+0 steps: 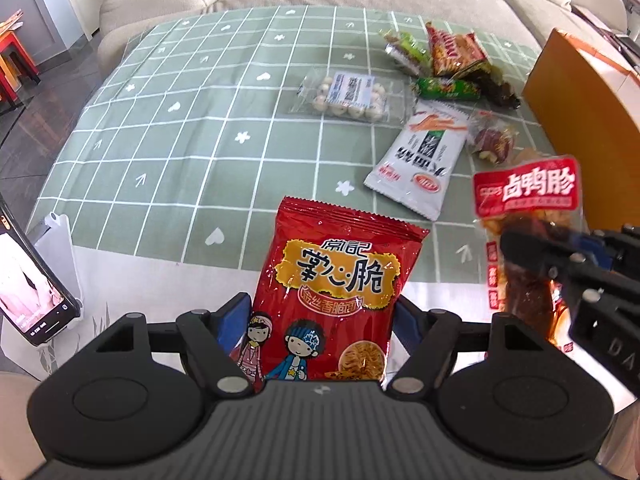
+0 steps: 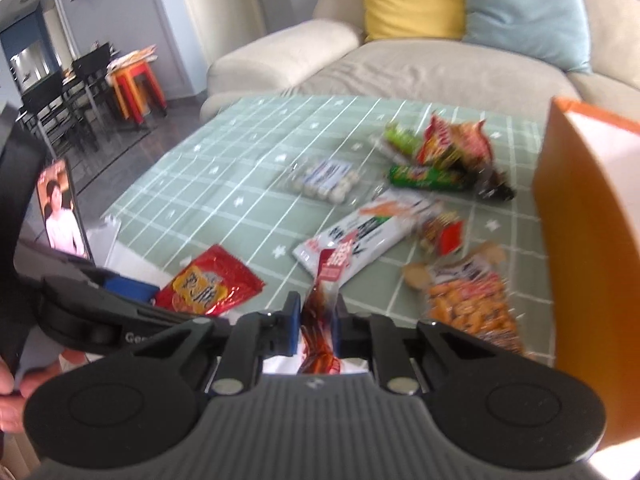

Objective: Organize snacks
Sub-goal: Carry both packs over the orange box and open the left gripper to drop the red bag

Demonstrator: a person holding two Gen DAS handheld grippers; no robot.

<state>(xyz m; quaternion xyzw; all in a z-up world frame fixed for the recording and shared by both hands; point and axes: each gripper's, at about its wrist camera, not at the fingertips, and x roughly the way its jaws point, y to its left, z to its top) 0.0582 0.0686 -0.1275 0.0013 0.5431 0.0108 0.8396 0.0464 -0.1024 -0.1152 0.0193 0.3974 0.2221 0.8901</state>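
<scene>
My left gripper point(image 1: 322, 316) is shut on a red crispy-noodle bag point(image 1: 336, 280) with cartoon children on it; its blue pads press the bag's two sides and hold it upright over the near table edge. The same red bag point(image 2: 208, 284) shows at the lower left of the right wrist view. My right gripper point(image 2: 318, 320) is shut on a slim clear pack of brown meat with a red label point(image 2: 320, 336). That pack point(image 1: 528, 196) hangs above the table at the right of the left wrist view, with the right gripper point(image 1: 520, 248) clamped on its middle.
On the green checked tablecloth point(image 1: 200, 140) lie a white packet point(image 1: 416, 164), a clear tray of white balls point(image 1: 348, 94), a heap of green and red packets point(image 1: 452, 56) and a bag of orange nuts point(image 2: 472, 304). An orange box point(image 2: 588, 240) stands at right, a lit phone point(image 1: 28, 280) at left, a sofa point(image 2: 420, 68) behind.
</scene>
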